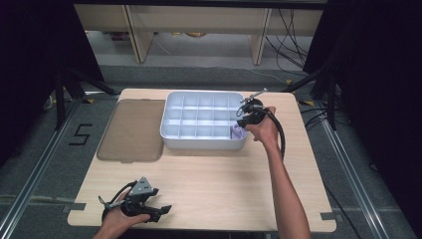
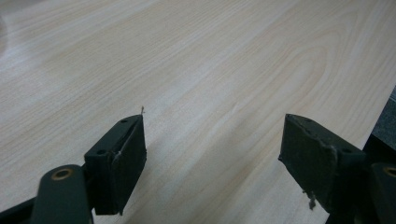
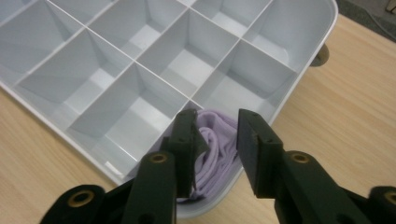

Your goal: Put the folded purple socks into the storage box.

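Wooden table [image 1: 209,189] carries my white divided tray [image 1: 199,142]. Its near right corner compartment holds a lilac folded cloth [image 3: 215,154]: judged soft, light, best pinched at a raised fold. My right gripper [image 3: 215,140] stands part-spread above it, clasping nothing; my left gripper [image 2: 212,154] rests spread wide.

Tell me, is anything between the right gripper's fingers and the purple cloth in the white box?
Nothing visible is in the way. The purple cloth lies rolled in the near right corner compartment of the white box, and the right gripper hangs straight above it. Its fingers are apart, with bare cloth showing in the gap and no divider or other thing across it.
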Tool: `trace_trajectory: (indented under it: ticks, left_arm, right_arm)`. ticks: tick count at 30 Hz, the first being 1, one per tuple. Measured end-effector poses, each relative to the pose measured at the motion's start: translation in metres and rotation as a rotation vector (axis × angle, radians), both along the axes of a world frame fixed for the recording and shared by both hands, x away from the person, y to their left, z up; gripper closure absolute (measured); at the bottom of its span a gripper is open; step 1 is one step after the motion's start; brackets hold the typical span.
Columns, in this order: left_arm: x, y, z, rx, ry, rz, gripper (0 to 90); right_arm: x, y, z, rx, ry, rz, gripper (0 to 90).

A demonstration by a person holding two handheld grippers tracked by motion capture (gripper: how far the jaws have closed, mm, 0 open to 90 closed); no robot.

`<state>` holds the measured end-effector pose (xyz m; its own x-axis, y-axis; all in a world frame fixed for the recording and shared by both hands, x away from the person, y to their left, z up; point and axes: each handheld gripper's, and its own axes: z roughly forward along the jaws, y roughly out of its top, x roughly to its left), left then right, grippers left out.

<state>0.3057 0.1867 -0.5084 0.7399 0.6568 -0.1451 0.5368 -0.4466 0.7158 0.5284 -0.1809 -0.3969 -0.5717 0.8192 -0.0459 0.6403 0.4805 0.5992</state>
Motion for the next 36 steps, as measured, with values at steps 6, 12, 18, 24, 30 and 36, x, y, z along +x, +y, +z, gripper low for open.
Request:
trace_trajectory:
  ticks: [6, 12, 18, 24, 30, 36]
  left_arm:
    - [0.002, 0.003, 0.000, -0.001, 0.001, 0.023, 22.0]
    - [0.005, 0.007, 0.002, -0.009, -0.017, 0.030, 22.0]
    - [0.005, 0.008, 0.002, -0.010, -0.014, 0.037, 22.0]
    - [0.005, 0.008, 0.002, -0.009, -0.016, 0.038, 22.0]
    - [0.006, 0.009, 0.002, -0.001, -0.023, 0.044, 22.0]
    - [0.005, 0.009, 0.002, -0.010, -0.025, 0.041, 22.0]
  right_arm:
    - [-0.016, 0.004, 0.008, 0.029, -0.064, 0.027, 59.8]
    - [-0.033, 0.010, 0.009, 0.101, -0.088, 0.030, 47.1]
    - [-0.052, 0.014, 0.009, 0.153, -0.100, 0.029, 42.8]
    - [-0.067, 0.015, 0.005, 0.170, -0.119, 0.052, 40.6]
    - [-0.081, 0.016, -0.003, 0.214, -0.124, 0.054, 37.6]
    - [-0.094, 0.020, -0.010, 0.246, -0.131, 0.070, 33.3]
